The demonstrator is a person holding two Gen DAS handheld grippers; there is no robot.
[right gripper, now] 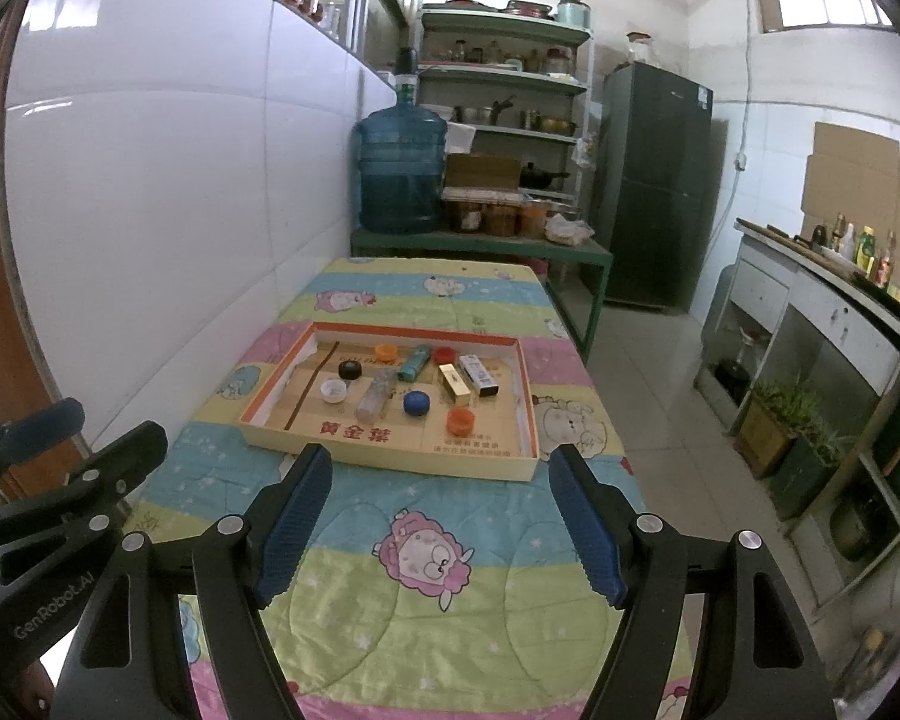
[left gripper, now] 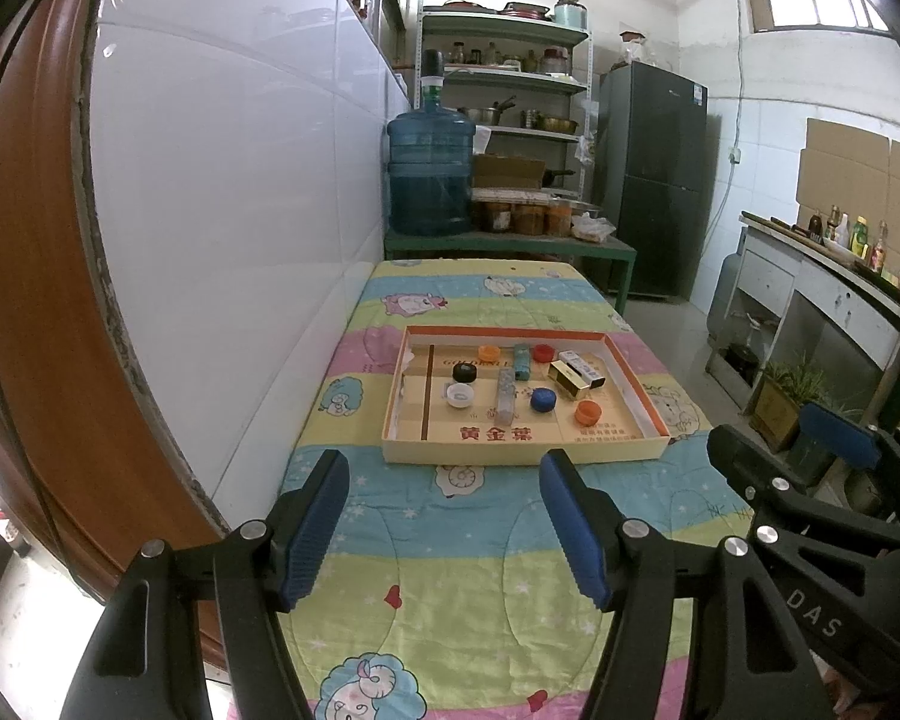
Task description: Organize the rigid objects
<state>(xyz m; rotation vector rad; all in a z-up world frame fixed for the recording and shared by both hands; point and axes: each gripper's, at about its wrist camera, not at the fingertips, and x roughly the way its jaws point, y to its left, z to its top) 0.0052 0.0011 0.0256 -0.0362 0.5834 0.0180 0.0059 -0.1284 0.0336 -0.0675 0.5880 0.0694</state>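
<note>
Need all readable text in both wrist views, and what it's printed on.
"黄金葉" in red, on the floor of the shallow box.
"GOLDEN L...", partly covered, further back on the same box floor.
"DAS" on the right tongs.
"GenRobot.AI" on the left tongs.
Small red print at the box's front right corner: too small to read.

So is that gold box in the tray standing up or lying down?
Lying down. The gold box rests on its long side on the tray floor, beside the white box, its long face up in both wrist views.
</note>
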